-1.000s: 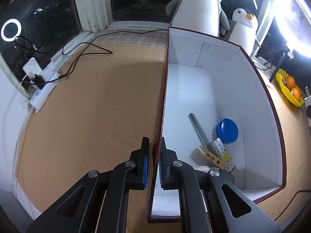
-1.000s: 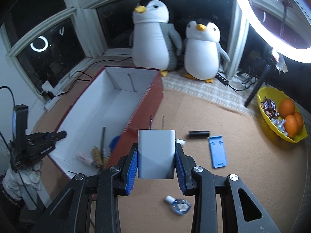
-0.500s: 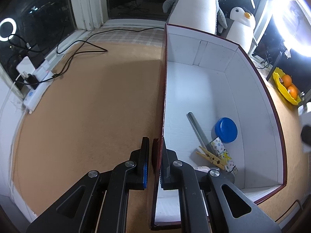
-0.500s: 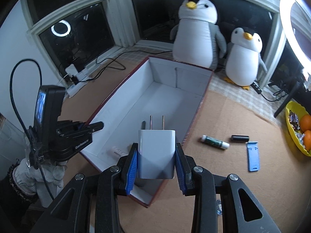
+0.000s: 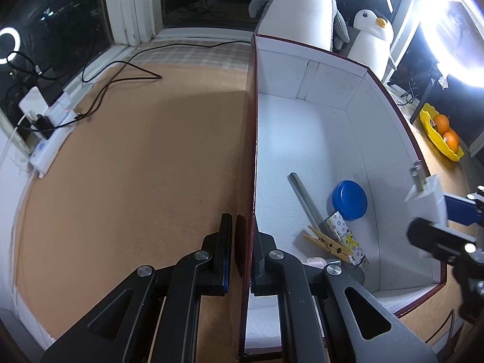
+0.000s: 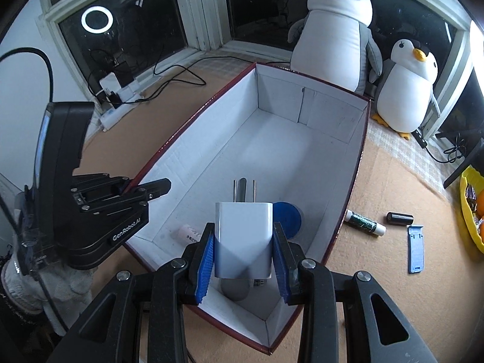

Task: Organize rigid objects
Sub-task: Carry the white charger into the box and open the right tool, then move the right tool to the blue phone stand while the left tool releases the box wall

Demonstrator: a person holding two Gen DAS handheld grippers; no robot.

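I see the white-lined box (image 6: 302, 139) with dark red outer walls sitting on the tan table (image 5: 136, 166). Inside it, toward my near end, lie a blue round lid (image 5: 349, 200), a grey metal rod (image 5: 307, 202), a wooden clothespin (image 5: 325, 239), a small patterned packet (image 5: 348, 237) and a pale pink tube (image 6: 189, 232).

My left gripper (image 5: 242, 242) comes in low along the box's left wall, one finger outside and one inside, pinching the wall's rim between them. My right gripper (image 6: 243, 242) is held above the box's near end, pointing forward along its length. Its blue pads (image 6: 205, 255) are clamped on the sides of the white charger plug (image 6: 243, 237), which stands upright between them, prongs pointing away from me, over the box interior near the blue lid.

Outside the box to the right, on the table, lie a green glue stick (image 6: 364, 222), a black cylinder (image 6: 399, 218) and a blue phone stand (image 6: 415, 247). Two plush penguins (image 6: 335, 30) stand behind the box.
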